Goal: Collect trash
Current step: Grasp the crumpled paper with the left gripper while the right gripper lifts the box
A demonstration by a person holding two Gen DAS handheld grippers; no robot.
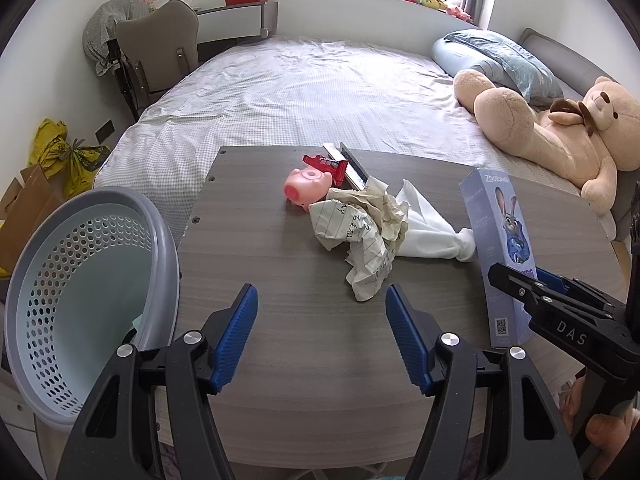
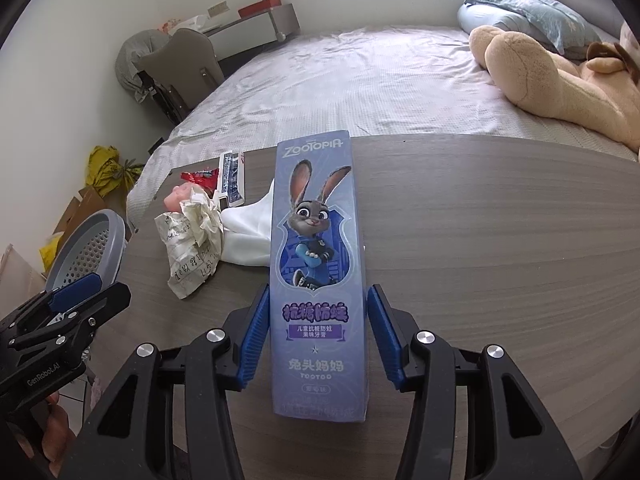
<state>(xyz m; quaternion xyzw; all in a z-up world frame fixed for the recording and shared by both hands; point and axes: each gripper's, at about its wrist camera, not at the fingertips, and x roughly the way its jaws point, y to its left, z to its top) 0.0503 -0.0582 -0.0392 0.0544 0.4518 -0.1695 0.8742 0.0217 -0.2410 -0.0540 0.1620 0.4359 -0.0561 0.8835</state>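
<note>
The right gripper is straddling the toothpaste box, which is standing upright on the table; its pads appear just short of contact. A lopsided closing is risking a topple. The left gripper is hanging wide apart and empty beside the basket (crumpled paper uncollected).

Wood table, crumpled paper, toothpaste box

On the table, mid-frame, paper lies before the pig; the box stands right, the basket lower left.
</note>
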